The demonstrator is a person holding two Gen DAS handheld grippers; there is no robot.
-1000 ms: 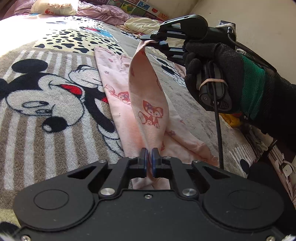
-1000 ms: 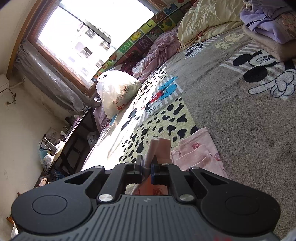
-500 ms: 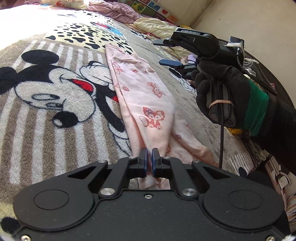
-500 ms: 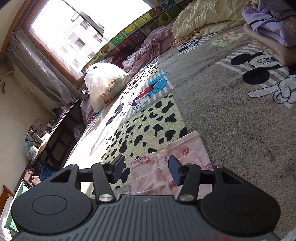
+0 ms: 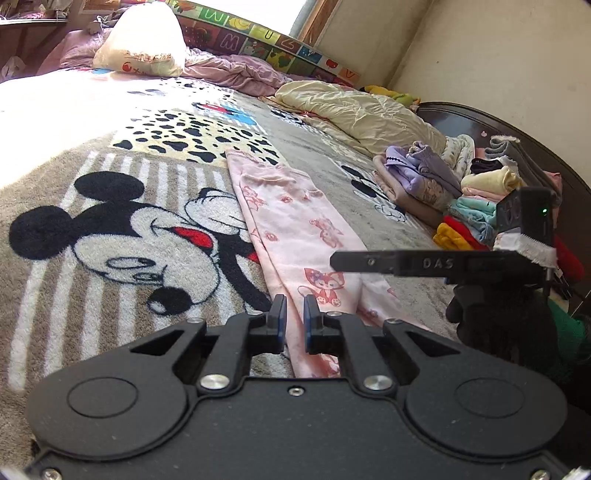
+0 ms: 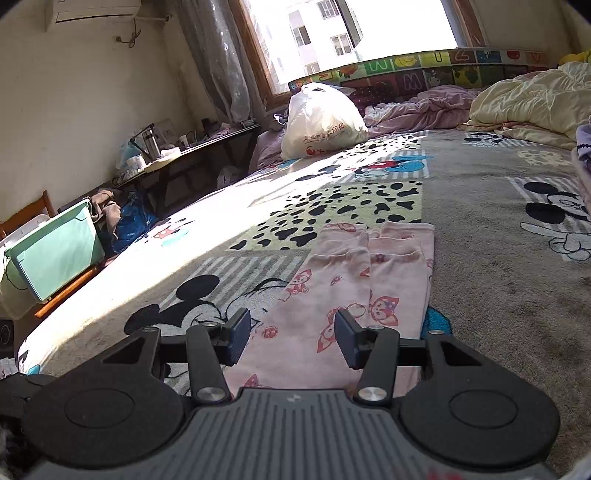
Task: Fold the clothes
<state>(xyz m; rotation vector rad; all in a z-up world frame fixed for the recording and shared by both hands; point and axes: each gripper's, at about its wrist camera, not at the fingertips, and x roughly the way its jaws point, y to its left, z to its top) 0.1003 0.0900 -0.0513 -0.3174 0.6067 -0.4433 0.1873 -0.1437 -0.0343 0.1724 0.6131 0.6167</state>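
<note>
Left gripper [image 5: 294, 319] jaws parted | pink trousers [image 5: 295, 229] between | right gripper [image 6: 291, 341] open above

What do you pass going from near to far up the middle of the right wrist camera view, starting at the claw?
Right claw, open → pink pants lying flat on the blanket → spotted patch of the blanket → white plastic bag → alphabet mat against the wall → window.
</note>
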